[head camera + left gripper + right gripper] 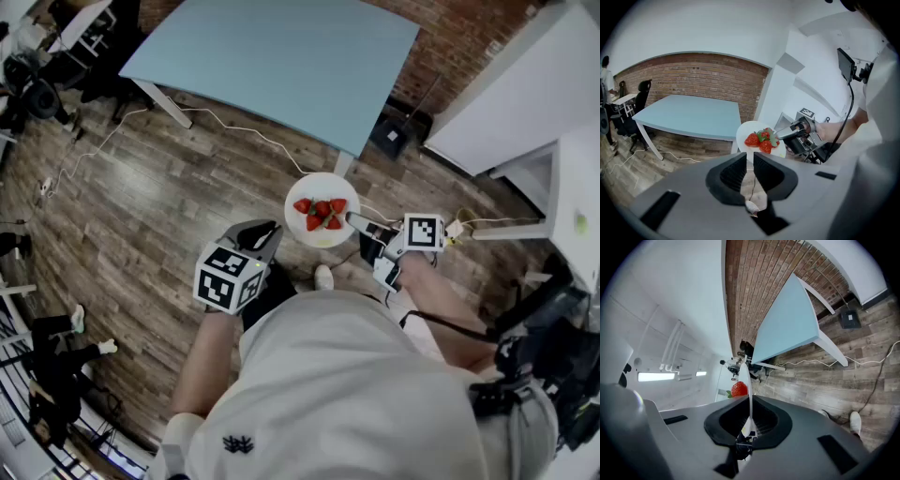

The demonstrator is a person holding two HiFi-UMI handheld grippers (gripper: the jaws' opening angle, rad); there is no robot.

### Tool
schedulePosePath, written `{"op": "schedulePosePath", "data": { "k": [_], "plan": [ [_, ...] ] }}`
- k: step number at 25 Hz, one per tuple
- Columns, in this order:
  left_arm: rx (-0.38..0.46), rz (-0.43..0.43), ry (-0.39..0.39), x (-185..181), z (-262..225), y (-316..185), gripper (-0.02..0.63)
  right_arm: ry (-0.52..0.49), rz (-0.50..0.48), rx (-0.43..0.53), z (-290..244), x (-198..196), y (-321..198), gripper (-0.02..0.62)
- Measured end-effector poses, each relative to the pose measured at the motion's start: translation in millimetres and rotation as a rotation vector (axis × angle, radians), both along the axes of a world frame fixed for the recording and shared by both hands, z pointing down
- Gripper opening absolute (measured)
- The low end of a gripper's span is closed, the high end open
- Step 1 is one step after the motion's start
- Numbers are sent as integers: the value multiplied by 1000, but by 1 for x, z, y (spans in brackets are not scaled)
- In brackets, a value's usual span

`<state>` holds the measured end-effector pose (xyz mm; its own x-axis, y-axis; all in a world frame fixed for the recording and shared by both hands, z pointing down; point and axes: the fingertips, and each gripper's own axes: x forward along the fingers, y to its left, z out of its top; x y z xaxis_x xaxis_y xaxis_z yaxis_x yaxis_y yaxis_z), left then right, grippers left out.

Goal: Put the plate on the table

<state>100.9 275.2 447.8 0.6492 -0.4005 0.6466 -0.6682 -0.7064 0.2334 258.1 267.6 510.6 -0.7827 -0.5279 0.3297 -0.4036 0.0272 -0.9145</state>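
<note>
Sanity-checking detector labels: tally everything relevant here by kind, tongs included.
strawberries: 5
plate: 1
table: 1
tongs: 2, the left tongs and the right tongs
Total: 9

A round white plate [323, 238] is hanging in the air just beside the table's corner.
The plate is sitting about level above the wooden floor [169, 206] and is carrying a few red strawberries [320, 213] with green leaves near its middle. The right gripper [356, 222] is pinching its rim from one side. The light-blue table [281, 56] is standing on white legs, and the plate is not touching it.
</note>
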Motion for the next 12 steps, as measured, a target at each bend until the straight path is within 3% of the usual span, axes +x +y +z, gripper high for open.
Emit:
{"op": "schedulePosePath", "data": {
  "k": [3,9,12],
  "plan": [
    [-7,-8,-9,6,2,8,48,-38,-31,71,-10,0,2,15],
    [-7,28,-50,7,7,3,48,-17,-14,75,-8,3,0,15],
    [4,46,-79,23,11,8,48,-53,1,56,-6,14,6,15]
  ]
}}
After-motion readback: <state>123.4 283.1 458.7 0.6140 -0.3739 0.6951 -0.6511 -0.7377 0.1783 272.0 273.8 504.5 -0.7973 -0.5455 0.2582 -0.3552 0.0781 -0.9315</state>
